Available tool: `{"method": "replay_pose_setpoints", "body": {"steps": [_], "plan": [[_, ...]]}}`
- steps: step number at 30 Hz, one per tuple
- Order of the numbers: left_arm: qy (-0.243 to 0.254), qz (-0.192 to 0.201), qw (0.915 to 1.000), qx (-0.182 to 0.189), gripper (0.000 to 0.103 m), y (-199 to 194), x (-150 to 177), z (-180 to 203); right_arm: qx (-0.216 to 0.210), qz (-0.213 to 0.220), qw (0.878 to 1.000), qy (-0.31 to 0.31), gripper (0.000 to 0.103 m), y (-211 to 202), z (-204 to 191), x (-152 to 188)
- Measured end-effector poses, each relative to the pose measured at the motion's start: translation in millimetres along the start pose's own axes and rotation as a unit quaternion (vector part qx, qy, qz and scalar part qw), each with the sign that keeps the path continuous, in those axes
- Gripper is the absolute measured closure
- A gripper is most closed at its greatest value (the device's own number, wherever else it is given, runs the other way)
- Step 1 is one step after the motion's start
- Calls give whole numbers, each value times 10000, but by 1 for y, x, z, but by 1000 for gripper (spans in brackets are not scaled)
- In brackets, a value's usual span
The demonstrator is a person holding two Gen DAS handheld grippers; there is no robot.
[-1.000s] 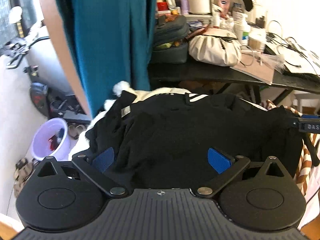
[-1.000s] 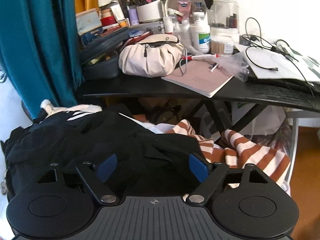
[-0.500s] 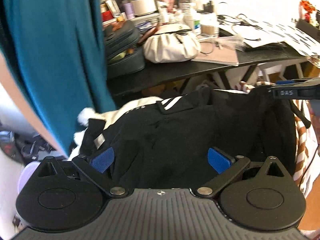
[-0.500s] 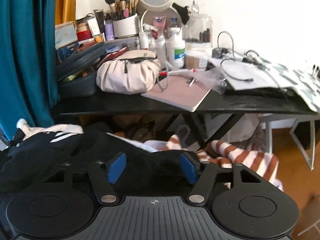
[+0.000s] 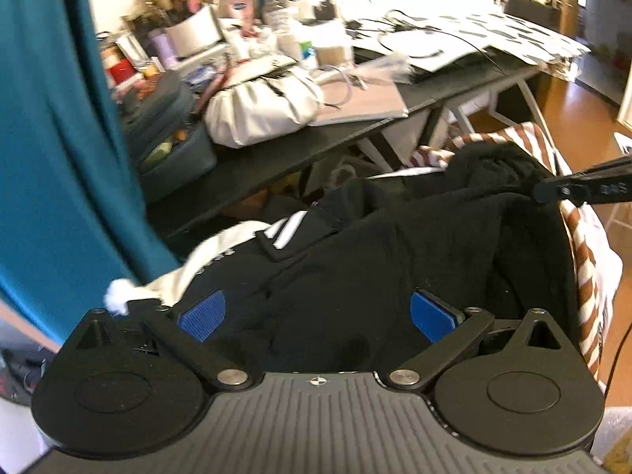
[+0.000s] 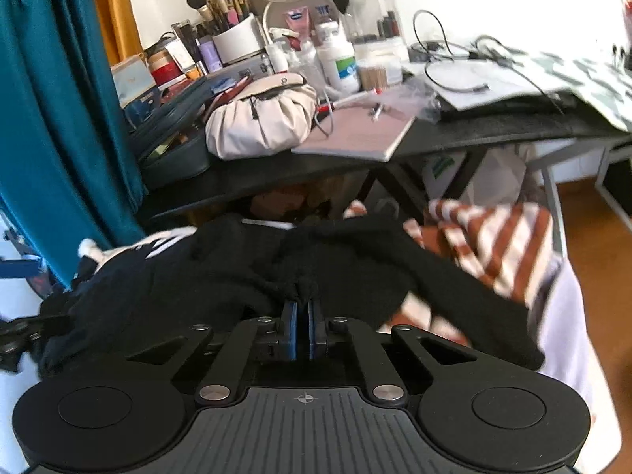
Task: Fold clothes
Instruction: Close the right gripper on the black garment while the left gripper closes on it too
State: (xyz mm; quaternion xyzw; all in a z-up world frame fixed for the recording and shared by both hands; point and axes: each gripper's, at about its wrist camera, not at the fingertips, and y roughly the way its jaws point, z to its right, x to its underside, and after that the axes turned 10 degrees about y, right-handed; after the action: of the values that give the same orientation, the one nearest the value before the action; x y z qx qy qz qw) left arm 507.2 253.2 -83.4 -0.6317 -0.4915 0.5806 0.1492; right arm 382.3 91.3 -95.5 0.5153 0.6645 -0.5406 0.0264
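Observation:
A black garment point(image 5: 395, 260) with white stripes near its collar lies crumpled on a pile of clothes. My left gripper point(image 5: 316, 312) is open, its blue pads spread wide over the black cloth. In the right wrist view, my right gripper point(image 6: 302, 316) is shut on a bunched fold of the same black garment point(image 6: 347, 268). The right gripper point(image 5: 553, 191) also shows at the right edge of the left wrist view, pinching the garment's far corner. Under the black cloth lies a brown-and-white striped garment point(image 6: 493, 245).
A black desk point(image 6: 434, 138) stands close behind the pile, loaded with a cream pouch point(image 6: 260, 118), a notebook point(image 6: 355, 138), bottles, brushes and cables. A teal curtain point(image 6: 59, 118) hangs at the left. Wooden floor point(image 6: 592, 245) shows at the right.
My right gripper went from open to shut, pinching the black garment and lifting a fold. The left gripper stayed open while its view swung right, toward the desk.

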Motion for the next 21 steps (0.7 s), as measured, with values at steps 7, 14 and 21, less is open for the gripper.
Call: {"method": "replay_pose_setpoints", "body": {"steps": [7,14,21], "plan": [[690,37,9970,346,1,28,-20,20,65,-61,9997,239,101,-23,11,25],[1390,117,9877,710,1,53,-38,41,296,-87,9981,538,103,-31,28,37],[1871,38,9758,1134,44,59,-36,60,372,-108,9952,895,100,-33,44,39]]}}
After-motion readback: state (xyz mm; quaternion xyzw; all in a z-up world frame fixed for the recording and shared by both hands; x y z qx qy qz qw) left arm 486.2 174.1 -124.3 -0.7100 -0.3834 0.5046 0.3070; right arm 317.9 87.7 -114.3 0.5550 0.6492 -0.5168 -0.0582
